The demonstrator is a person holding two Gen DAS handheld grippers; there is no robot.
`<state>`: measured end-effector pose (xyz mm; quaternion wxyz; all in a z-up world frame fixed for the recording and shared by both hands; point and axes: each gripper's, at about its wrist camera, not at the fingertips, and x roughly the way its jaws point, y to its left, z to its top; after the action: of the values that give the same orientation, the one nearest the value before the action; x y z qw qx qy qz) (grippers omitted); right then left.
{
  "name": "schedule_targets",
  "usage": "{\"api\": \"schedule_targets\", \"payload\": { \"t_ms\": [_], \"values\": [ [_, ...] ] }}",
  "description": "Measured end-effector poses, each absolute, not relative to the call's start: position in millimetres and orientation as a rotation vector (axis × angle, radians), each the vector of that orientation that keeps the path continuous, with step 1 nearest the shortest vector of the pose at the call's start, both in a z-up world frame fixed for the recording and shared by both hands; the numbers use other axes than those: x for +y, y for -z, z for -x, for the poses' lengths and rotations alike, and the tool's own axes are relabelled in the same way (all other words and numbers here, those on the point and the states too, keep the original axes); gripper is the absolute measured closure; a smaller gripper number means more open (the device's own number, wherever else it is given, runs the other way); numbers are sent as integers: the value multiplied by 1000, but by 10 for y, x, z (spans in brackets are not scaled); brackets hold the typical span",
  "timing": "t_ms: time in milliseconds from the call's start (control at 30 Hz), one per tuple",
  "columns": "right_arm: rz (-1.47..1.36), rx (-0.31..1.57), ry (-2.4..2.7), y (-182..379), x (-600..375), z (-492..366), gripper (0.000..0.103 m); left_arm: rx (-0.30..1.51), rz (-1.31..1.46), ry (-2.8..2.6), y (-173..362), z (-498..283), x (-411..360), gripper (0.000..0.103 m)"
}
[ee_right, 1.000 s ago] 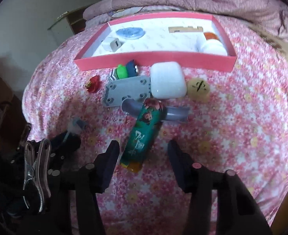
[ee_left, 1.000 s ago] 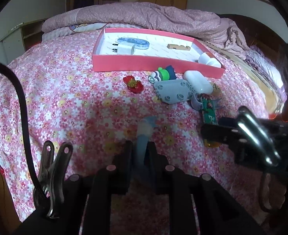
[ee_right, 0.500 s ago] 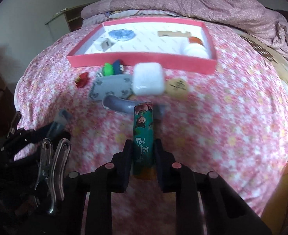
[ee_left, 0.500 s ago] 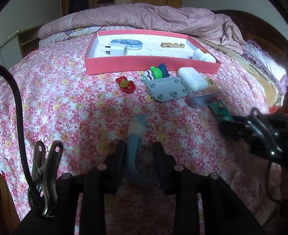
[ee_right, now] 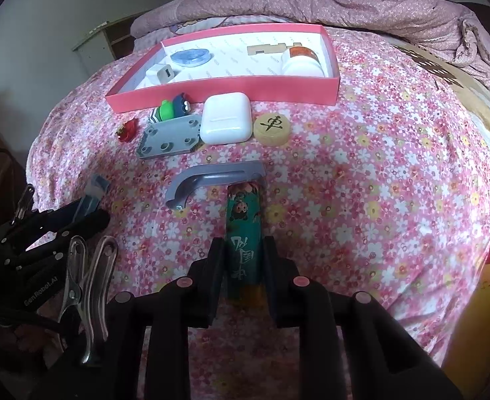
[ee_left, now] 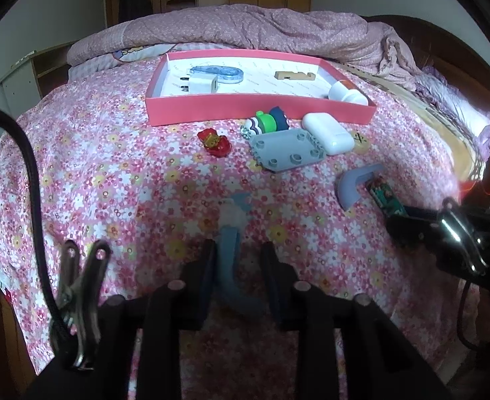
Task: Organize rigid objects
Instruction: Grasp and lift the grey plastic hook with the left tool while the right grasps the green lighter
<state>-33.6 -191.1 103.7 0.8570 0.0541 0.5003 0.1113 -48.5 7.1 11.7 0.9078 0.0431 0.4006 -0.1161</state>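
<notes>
Moved: right gripper (ee_right: 241, 260), formerly wide, now clamps green printed tube (ee_right: 243, 233) low; rigid, light, slick; left gripper (ee_left: 236, 266) closing around blue curved piece (ee_left: 230, 253).

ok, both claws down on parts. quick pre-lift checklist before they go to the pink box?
1. Right claw shut on the green tube: ok.
2. Left claw on the blue curved piece: not ok, jaws closing, gaps show beside the piece.
3. Green tube clear of the grey bracket: cannot tell, its tip sits right at it.
4. Free floor in the pink box: ok, middle bare.
5. Path to the box: not ok, white earbud case and grey plate lie in front.
</notes>
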Motion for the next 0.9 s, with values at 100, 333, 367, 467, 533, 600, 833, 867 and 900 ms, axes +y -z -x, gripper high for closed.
{"api": "schedule_targets", "payload": {
  "t_ms": [100,333,367,467,533,600,833,867,900],
  "values": [
    [-111,1040,-243,-1036,-1912,348,78,822,-86,267,-141,506,70,82],
    [-97,1005,-253,-1030,-1908,401,79,784,-110,308,-248,573,-8,82],
    [-109,1003,-257,-1028,-1924,401,79,782,-104,313,-265,570,-12,82],
    [-143,998,-268,-1024,-1968,399,79,791,-78,312,-309,518,15,82],
    [-160,994,-276,-1021,-1984,400,79,793,-54,306,-346,467,53,82],
    [-182,991,-287,-1016,-2009,398,79,791,-39,293,-387,412,103,82],
    [-229,965,-327,-1045,-2052,412,79,777,15,273,-589,159,209,82],
    [-231,961,-331,-1053,-2056,415,79,773,18,272,-627,111,208,82],
    [-234,955,-337,-1062,-2052,420,79,767,18,271,-673,50,201,82]
  ]
}}
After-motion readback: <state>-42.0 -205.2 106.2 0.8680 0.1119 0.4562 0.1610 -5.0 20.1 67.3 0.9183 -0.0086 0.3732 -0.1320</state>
